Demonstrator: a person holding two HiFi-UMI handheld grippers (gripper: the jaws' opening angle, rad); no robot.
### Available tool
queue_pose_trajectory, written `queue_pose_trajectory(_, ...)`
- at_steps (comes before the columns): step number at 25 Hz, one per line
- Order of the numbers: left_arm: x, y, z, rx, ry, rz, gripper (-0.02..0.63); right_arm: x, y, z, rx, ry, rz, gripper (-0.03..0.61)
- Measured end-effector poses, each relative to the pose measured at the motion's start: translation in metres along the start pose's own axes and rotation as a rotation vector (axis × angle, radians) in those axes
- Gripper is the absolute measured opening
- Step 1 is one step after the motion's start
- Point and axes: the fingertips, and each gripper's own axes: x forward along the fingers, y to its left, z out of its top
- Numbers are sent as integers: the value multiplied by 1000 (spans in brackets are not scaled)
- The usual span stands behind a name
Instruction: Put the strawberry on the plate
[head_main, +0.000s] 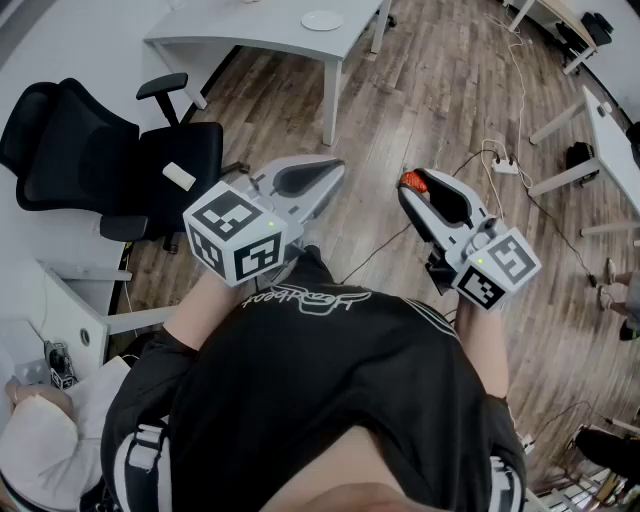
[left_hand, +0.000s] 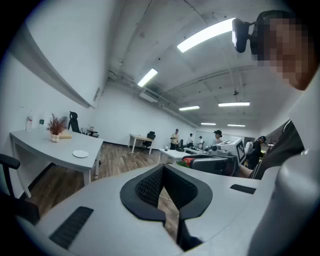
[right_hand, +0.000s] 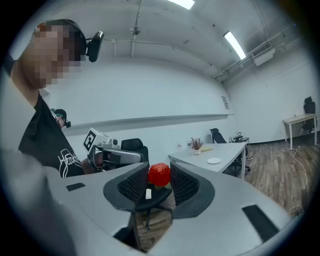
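Observation:
A red strawberry sits pinched between the tips of my right gripper, which is held level above the wooden floor. The strawberry's green leaves hang just below the pads. My left gripper hovers beside it to the left, jaws together at the tips with nothing between them. The white plate lies on a grey table further ahead, well apart from both grippers. In the left gripper view the right gripper shows with the red fruit at its tip.
A black office chair stands at the left, near the grey table's leg. A power strip with cables lies on the floor at the right, beside another white table. A small potted plant stands on the plate's table. Several people stand far back.

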Motion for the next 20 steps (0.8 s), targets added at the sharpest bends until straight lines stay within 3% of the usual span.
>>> queue_pose_trajectory(20, -4, -14, -6, -8, 5, 27, 8, -12, 5, -2, -14, -3, 7, 132)
